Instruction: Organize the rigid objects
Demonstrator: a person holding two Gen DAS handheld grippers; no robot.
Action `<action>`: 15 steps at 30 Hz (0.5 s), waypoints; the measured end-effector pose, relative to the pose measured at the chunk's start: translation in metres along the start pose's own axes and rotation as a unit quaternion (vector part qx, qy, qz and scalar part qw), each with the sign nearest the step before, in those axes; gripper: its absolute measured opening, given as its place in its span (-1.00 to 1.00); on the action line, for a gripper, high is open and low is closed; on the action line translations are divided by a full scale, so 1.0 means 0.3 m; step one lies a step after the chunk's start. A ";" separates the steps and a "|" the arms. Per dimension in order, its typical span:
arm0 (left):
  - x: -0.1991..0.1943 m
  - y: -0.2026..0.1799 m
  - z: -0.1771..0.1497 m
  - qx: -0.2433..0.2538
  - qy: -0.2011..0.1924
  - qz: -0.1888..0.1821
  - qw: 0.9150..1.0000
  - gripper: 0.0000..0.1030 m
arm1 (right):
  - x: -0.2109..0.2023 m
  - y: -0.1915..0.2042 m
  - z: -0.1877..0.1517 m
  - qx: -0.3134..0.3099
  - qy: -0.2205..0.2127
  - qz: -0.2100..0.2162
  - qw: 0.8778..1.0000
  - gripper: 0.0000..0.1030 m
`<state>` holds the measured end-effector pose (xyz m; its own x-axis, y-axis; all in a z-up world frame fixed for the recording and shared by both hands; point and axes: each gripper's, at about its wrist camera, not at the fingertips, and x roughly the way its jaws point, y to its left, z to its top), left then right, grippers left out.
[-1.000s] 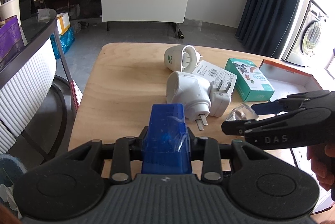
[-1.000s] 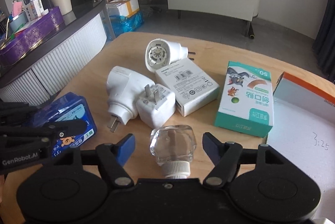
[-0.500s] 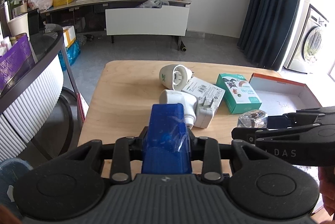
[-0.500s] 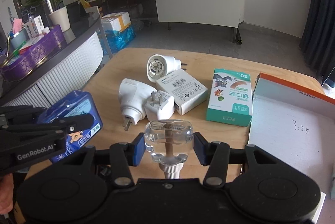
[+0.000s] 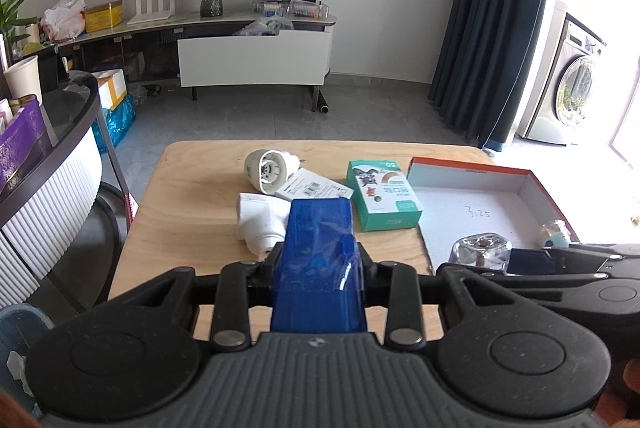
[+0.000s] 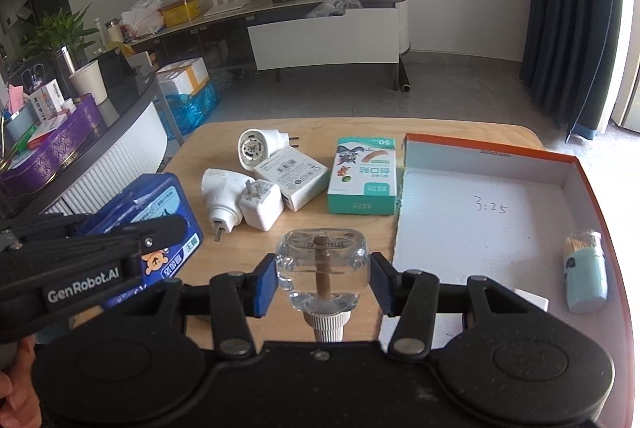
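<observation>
Now right gripper (image 6: 323, 278) clamped on clear bottle (image 6: 322, 270), lifted; left gripper (image 5: 318, 260) grips blue box (image 5: 318, 260).

- The left gripper (image 5: 318, 270) is black plastic, with a ribbed grey plate along the bottom of the left wrist frame.
- Two round black discs flank that plate; silver screws sit at the linkage pivots.
- Seen side-on at the left edge of the right wrist frame, it carries white "GenRobot.AI" lettering.
- The right gripper (image 6: 323, 278) has the same black linkage, silver pivot screws and blue pads (image 6: 266, 284).
</observation>
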<state>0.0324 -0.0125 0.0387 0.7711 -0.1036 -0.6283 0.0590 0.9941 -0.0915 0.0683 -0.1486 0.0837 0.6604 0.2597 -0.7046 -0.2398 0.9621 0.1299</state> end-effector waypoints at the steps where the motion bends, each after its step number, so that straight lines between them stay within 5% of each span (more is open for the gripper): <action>1: -0.005 -0.013 0.000 0.002 -0.001 -0.002 1.000 -0.34 | -0.011 -0.009 -0.002 0.002 -0.001 -0.004 1.000 0.16; 15: -0.024 -0.130 -0.002 0.022 -0.009 -0.016 1.000 -0.33 | -0.136 -0.130 -0.034 0.036 -0.026 -0.030 0.999 0.16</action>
<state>0.0242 -0.0505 0.0464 0.7793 -0.1346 -0.6121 0.1111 0.9909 -0.0764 0.0435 -0.1977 0.1001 0.7084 0.2036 -0.6758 -0.1475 0.9791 0.1403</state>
